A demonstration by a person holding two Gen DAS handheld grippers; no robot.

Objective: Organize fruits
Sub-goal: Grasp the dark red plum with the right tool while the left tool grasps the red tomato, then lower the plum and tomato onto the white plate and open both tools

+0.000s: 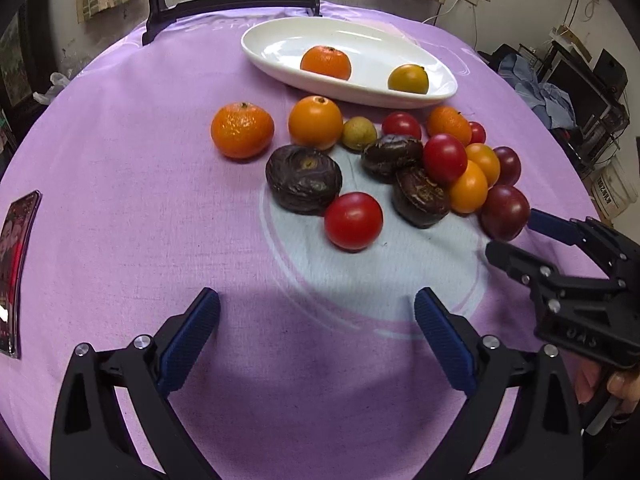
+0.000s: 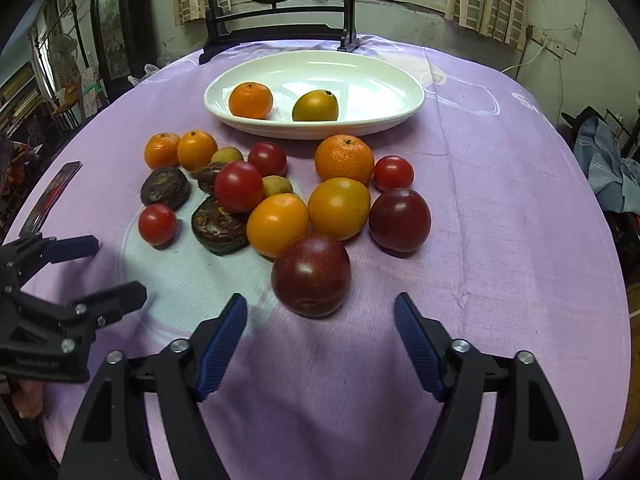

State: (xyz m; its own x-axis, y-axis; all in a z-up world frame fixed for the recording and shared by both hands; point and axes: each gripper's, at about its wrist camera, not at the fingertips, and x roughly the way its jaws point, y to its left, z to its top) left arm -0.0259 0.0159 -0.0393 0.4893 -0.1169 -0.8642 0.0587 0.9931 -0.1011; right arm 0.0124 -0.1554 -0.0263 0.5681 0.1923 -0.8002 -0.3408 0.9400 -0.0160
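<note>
A white oval dish [image 1: 348,96] [image 2: 320,132] at the back of the purple tablecloth holds a mandarin [image 2: 251,100] and a yellow-green fruit [image 2: 315,106]. In front of it lies a loose cluster of mandarins, red tomatoes, wrinkled dark passion fruits and dark red plums. My left gripper [image 1: 316,298] [image 2: 108,272] hovers open over bare cloth, nearest a red tomato [image 1: 353,221]. My right gripper [image 2: 320,300] [image 1: 520,236] is open at the nearest dark red plum [image 2: 311,276] [image 1: 505,212]. The plum sits at the mouth of the fingers, and the pads stand clear of it.
A phone [image 1: 16,272] [image 2: 52,196] lies near the table's left edge. A dark wooden stand [image 2: 276,32] with a round painted screen stands behind the dish. Shelves, clothes and buckets crowd the room beyond the table's right edge.
</note>
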